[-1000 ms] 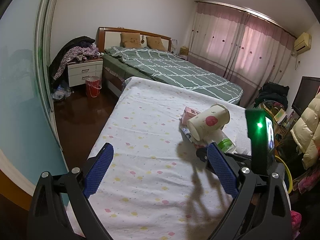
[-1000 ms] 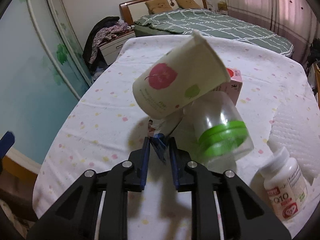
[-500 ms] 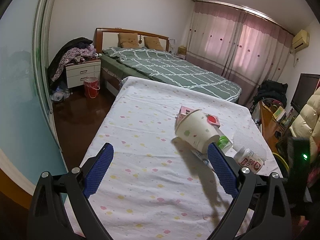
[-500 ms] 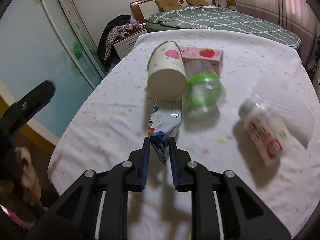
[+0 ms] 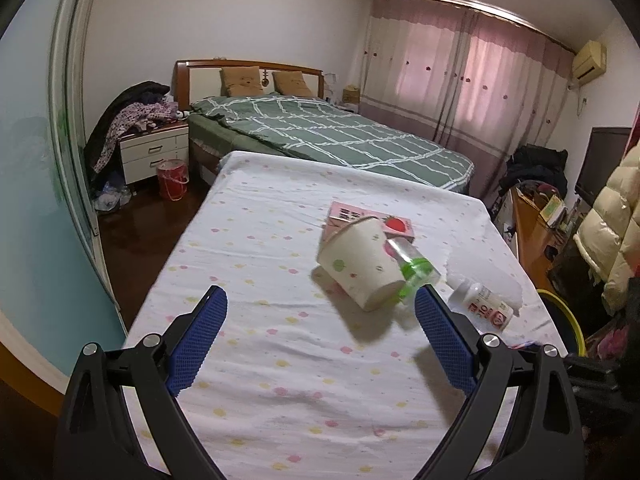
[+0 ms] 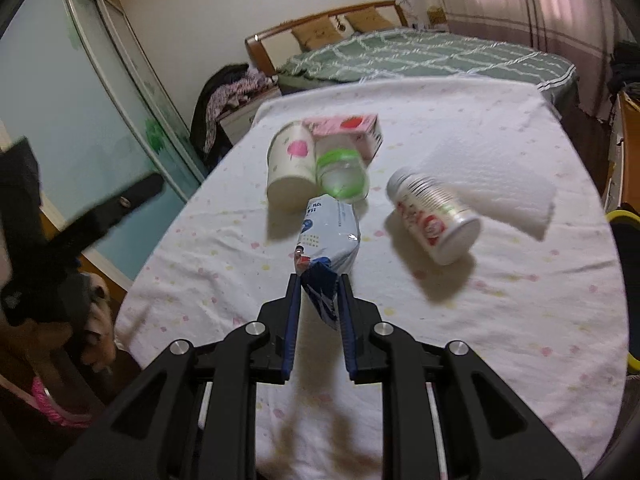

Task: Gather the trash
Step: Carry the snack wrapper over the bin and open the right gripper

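Since a second ago the cup has dropped from above the pile onto the table. Left view: the left gripper [image 5: 320, 320] hangs spread wide and empty above the table [image 5: 248, 248]; one paper cup [image 5: 360, 268] lies on its side near the right edge, base toward the camera. Right view: the right gripper [image 6: 318, 300] pinches one blue wrapper [image 6: 328, 236], whose length points away toward the cup [image 6: 291, 160], one jar [image 6: 344, 172] and one bottle [image 6: 434, 216].

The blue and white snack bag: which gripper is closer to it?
Right. The right gripper is clamped on the snack bag. The left gripper hangs open over the bed, off to its side.
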Tool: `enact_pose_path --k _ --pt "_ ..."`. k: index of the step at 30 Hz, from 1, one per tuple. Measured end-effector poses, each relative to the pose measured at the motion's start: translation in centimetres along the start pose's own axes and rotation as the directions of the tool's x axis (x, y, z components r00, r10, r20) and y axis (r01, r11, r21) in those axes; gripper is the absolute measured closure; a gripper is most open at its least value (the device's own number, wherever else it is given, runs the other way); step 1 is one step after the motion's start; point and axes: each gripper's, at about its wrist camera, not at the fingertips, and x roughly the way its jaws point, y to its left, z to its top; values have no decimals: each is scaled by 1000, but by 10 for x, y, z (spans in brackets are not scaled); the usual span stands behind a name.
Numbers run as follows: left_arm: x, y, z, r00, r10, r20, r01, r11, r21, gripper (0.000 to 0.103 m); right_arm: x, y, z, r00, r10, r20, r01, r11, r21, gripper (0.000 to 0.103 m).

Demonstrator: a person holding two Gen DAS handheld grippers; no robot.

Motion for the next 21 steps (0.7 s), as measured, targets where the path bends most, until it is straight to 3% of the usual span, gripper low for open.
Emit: enact_pose_path --k 5,11,17,21 --pt "5 -26 -4 1000 -23 -16 23 999 45 10 -34 -25 5 995 -43 91 38 998 48 85" --pt "13 -48 -8 998 -44 -39 47 996 75 10 -69 -89 1 966 -204 159 174 968 182 85" --pt "22 -77 -15 994 -84 -70 93 987 128 10 -94 -164 -11 900 -405 163 331 876 350 85" --pt "31 -96 -18 988 -115 -98 130 979 156 10 -102 -215 -19 849 -513 127 408 790 458 85"
